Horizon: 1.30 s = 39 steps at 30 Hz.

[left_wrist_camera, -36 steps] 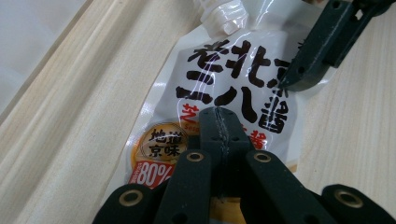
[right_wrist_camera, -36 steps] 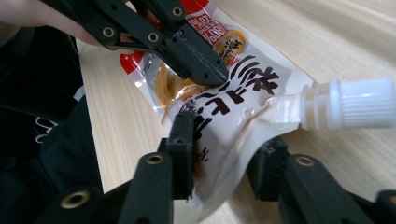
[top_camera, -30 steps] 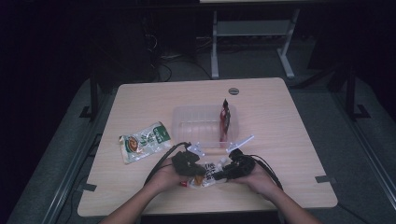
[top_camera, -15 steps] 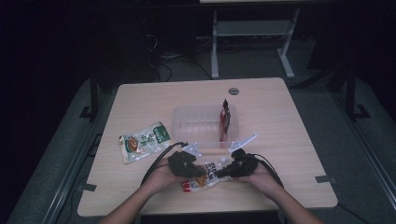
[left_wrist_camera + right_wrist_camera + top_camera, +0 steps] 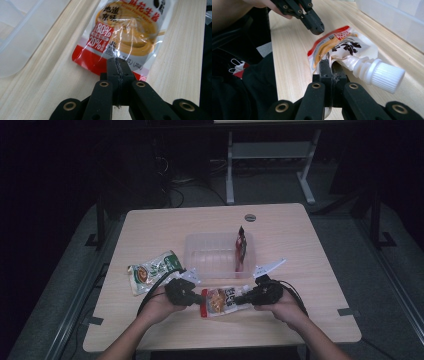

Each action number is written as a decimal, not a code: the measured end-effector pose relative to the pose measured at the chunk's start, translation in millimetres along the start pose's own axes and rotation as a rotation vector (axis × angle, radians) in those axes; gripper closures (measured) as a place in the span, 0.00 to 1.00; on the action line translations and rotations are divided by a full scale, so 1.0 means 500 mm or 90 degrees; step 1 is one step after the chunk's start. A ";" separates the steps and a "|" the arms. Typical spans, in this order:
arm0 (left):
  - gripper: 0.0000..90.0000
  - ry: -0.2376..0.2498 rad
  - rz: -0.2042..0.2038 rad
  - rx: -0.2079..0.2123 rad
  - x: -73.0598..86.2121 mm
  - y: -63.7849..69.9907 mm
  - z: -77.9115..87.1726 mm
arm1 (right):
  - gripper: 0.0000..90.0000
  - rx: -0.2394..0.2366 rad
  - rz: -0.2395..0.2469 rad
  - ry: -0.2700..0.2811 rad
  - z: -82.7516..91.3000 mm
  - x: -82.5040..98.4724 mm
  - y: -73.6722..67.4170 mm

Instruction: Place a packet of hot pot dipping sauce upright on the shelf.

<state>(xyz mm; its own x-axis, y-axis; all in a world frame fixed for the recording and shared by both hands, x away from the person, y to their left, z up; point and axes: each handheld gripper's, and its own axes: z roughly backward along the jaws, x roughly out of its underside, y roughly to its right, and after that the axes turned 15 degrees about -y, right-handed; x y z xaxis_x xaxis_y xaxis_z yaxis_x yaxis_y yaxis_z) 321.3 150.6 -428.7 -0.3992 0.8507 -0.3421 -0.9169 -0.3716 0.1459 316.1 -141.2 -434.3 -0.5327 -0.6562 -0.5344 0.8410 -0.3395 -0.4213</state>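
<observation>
Red-edged sauce pouch [image 5: 220, 301] is held just above the pale wooden counter [image 5: 310, 320], left tongs [image 5: 116, 65] clamped on its bottom edge, right tongs [image 5: 329, 67] beside its capped spout. Carrying it to the clear tub [image 5: 210, 255] likely comes next.

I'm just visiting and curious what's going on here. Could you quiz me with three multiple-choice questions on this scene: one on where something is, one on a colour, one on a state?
1. Where does the green snack bag lie?
A. inside the clear tub
B. on the table, left of the clear tub
C. on the floor

2. What colour is the cap on the spouted pouch?
A. white
B. blue
C. black

3. How are the left gripper and right gripper set?
A. both wide open
B. one open, one shut
C. both shut on the spouted pouch

Answers: 1 B, the high view shows it on the tabletop beside the tub; 2 A, the right gripper view shows a ribbed white cap; 3 C, each gripper view shows jaws pinching a pouch edge.
</observation>
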 end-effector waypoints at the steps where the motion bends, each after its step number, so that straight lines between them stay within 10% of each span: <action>1: 1.00 -0.001 0.000 -0.001 0.000 0.000 0.000 | 1.00 -0.002 0.001 0.002 0.002 -0.001 -0.002; 39: 0.96 0.060 -0.052 0.074 -0.075 0.058 -0.049 | 1.00 -0.074 0.084 0.092 0.043 -0.025 -0.046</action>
<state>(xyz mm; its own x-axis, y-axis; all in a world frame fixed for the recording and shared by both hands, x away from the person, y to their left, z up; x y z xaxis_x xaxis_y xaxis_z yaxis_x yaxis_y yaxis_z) 309.5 98.9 -434.3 -0.3264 0.8356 -0.4418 -0.9426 -0.2525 0.2187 305.5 -139.5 -402.1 -0.4335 -0.5832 -0.6870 0.8923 -0.1710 -0.4178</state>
